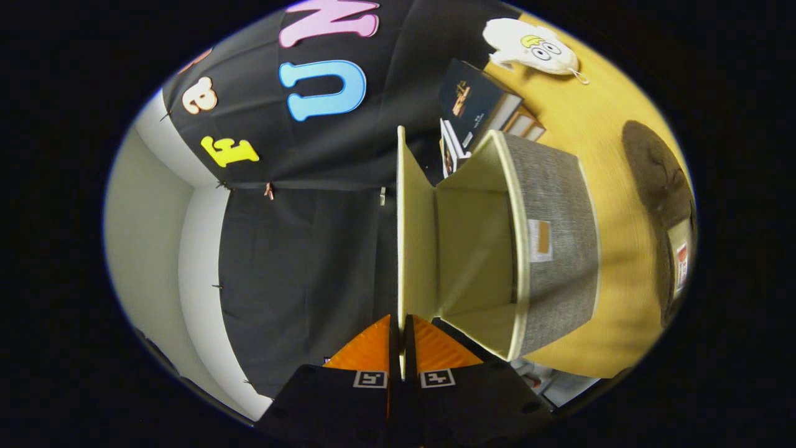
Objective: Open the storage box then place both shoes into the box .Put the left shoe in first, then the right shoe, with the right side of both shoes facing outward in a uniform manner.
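The grey fabric storage box [556, 249] stands on the yellow table [615, 143] with its cream inside showing and nothing in it. Its cream lid [413, 236] is swung up and seen edge-on, running straight ahead from my fingers. My gripper [401, 326] is shut on the lid's free edge, one finger on each face. The view is rolled sideways, so the table lies to the right. Beyond the box on the table lies a dark brown shoe [659, 180], its opening with a label toward the near end.
A stack of books [476, 109] sits just behind the box by the black cloth wall. A white plush toy [528, 46] lies farther along the table. A pale wall [149, 249] lies off to the left.
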`<state>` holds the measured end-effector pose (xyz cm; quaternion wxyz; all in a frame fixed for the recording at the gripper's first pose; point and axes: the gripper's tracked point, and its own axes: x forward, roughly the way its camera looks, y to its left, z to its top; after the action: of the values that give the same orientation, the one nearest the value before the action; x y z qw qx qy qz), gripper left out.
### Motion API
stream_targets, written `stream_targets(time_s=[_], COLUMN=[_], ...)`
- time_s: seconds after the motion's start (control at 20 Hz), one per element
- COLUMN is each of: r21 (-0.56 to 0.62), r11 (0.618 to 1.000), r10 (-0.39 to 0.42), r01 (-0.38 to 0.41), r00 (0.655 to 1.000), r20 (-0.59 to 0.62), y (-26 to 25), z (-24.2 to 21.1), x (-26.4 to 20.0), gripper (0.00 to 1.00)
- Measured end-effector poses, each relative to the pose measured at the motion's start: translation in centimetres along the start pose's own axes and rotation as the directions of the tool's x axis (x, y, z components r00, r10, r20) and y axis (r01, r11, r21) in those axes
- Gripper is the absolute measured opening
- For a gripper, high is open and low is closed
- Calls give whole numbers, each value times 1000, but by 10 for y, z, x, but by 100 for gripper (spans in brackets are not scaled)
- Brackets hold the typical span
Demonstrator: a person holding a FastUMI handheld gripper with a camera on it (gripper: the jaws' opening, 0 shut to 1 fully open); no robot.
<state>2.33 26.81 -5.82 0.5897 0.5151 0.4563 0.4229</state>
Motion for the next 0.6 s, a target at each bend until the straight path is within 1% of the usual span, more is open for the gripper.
stream_targets(time_s=[0.1, 0.3, 0.6], r21=[-55, -110, -226], r11=[998, 993, 974], r10=[12, 31, 2], r01=[-13, -35, -22], r00=[1000, 999, 996], r20=[-14, -37, -88], y=[22, 62, 80], z=[-4, -14, -35], x=[14, 54, 125], gripper=[4, 5, 5])
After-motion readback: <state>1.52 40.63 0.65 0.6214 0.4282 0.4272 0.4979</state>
